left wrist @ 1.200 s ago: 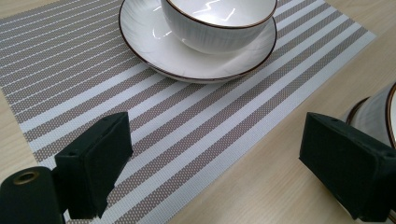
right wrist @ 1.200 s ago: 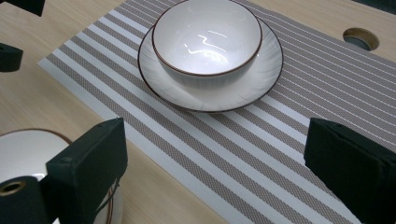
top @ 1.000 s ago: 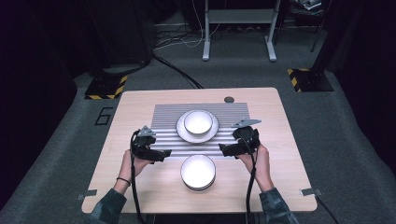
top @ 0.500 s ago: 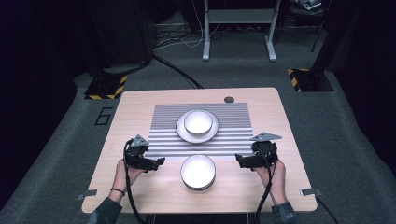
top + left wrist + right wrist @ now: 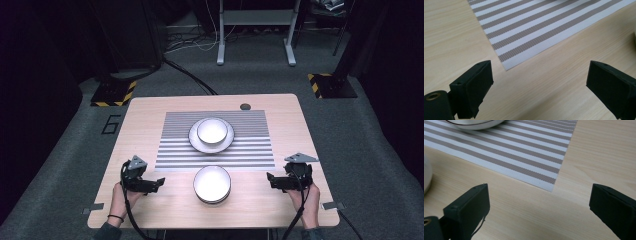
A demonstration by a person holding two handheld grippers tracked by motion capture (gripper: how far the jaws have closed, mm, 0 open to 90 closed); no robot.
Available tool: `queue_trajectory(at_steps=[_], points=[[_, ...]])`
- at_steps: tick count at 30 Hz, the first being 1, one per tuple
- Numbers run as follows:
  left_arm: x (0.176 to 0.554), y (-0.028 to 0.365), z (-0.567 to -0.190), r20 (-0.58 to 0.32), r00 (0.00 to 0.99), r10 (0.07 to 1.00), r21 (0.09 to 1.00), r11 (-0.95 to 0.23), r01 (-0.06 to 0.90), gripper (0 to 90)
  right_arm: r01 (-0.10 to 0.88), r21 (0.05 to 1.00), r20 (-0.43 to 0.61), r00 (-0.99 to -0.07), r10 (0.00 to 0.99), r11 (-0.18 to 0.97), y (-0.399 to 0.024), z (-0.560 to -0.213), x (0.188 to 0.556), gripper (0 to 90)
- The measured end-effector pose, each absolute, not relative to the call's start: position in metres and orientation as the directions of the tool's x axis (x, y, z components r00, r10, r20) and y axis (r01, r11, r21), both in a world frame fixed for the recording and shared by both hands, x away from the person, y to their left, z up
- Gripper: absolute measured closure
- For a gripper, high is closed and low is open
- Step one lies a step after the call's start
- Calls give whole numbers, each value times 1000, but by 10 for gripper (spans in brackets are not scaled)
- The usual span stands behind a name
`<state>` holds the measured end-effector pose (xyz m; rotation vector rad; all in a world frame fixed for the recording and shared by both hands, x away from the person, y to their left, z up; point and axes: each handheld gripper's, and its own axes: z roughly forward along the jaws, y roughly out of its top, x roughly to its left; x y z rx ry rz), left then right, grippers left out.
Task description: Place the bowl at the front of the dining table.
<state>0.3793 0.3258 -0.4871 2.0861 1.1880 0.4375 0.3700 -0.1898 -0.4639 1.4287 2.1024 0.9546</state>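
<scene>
Dark floor and cable runs surround a pale wooden table (image 5: 150, 125) with a striped placemat (image 5: 175, 145) across its middle. From the high view, a plate (image 5: 194, 142) carrying a bowl (image 5: 211, 130) sits on the mat, and a second bowl (image 5: 212, 184) stands on bare wood just in front of the mat's near edge. The left gripper (image 5: 159, 182) and right gripper (image 5: 270, 179) flank that near bowl, each well apart from it and pointing inward.

Along the left gripper (image 5: 539, 80) view, the jaws stand wide apart over bare wood at the mat's corner, holding nothing.

Along the right gripper (image 5: 539, 202) view, the jaws are likewise spread and empty, with the near bowl's rounded side (image 5: 426, 175) at the left edge.

I'd judge the near bowl is next: bring both in level, meet its rim on opposite sides together, and close gently so it doesn't skid.
</scene>
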Motion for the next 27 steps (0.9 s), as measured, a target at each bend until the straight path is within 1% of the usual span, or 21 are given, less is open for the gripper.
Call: queue_trajectory(at_steps=[9, 17, 21, 24, 27], points=[[368, 349, -505, -46, 473, 880, 695, -312, 648, 66, 664, 718, 31, -332, 943, 210, -210, -490, 365, 13], [358, 358, -523, -33, 451, 892, 678, -311, 666, 65, 679, 707, 44, -317, 947, 195, -230, -517, 367, 13], [357, 359, -526, -4, 451, 893, 683, -327, 653, 63, 681, 699, 2, -307, 952, 219, -236, -528, 369, 2], [357, 360, -530, -5, 450, 893, 714, -312, 627, 40, 669, 709, -2, -316, 949, 224, -238, -529, 370, 0], [358, 361, -531, -7, 454, 891, 717, -312, 623, 24, 659, 716, 1, -328, 945, 228, -239, -530, 370, 0]])
